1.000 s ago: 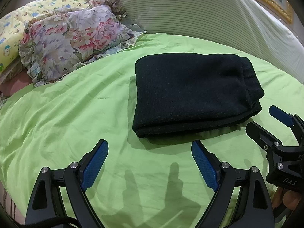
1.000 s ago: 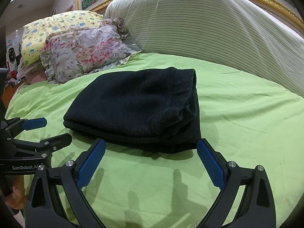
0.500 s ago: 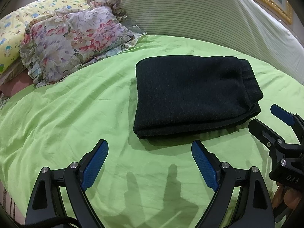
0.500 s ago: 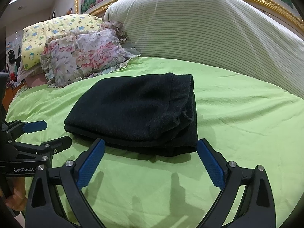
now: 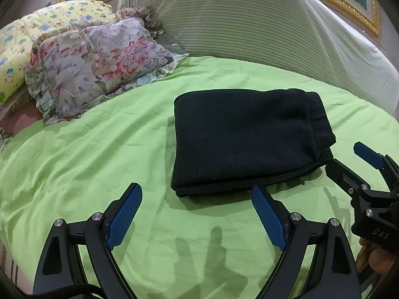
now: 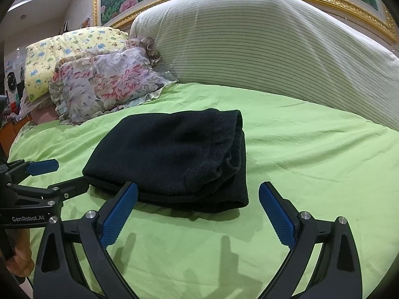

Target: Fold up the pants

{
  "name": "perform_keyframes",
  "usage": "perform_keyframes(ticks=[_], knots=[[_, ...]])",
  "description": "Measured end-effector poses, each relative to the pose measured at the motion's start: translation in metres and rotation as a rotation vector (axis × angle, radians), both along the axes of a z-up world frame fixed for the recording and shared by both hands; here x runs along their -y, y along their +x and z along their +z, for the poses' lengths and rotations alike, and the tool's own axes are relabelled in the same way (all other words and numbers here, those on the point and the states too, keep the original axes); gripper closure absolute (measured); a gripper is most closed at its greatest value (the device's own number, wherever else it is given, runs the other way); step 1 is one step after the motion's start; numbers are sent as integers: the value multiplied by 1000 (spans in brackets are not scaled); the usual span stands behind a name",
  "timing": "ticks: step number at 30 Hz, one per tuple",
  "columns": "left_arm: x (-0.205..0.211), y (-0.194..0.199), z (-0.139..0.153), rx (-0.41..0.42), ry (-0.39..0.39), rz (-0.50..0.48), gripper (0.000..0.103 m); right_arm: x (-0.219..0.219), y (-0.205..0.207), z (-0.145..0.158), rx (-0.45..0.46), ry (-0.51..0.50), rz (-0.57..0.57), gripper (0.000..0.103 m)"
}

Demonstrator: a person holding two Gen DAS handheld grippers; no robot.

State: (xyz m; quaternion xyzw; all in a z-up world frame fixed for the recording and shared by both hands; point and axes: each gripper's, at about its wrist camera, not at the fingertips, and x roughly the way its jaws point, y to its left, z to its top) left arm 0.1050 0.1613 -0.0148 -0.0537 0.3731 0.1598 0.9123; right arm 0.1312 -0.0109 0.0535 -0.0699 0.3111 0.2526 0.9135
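Both tools are off the cloth: the left gripper [image 5: 197, 214] hangs over the green bedsheet [image 5: 87, 164] with its blue pads spread wide and nothing between them, and the right gripper [image 6: 198, 214] does the same, jaws apart and empty, its left pad just in front of the bundle's near edge but not biting it. Each shows up in the other's camera, one at either near corner of the bundle, which reads like a stand-off position for inspecting the result, not for a grab. And there's the prize, the black pants [image 5: 247, 137], lying as a compact rectangular stack in the middle of the bed, layers lined up along the near edge, the thicker rolled end showing stacked hems or waistband toward the right side in the right wrist view; which of the two it is, the dark knit won't reveal. Beyond it, well apart, a floral pillow [image 5: 94, 64] leans on a yellow printed pillow [image 5: 15, 39], and a big striped cushion [image 5: 249, 27] backs the whole bed. By my judgement the folding looks essentially done.
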Motion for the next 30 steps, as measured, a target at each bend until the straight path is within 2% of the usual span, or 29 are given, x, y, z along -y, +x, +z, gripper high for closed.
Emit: perform_keyframes(ticks=[5,30], knots=[[1,1,1,5,31,10,13,-1,0,1,-1,-2,8,5],[-4,7,6,16,30,9,13,0,5,5,-2,7,3,4]])
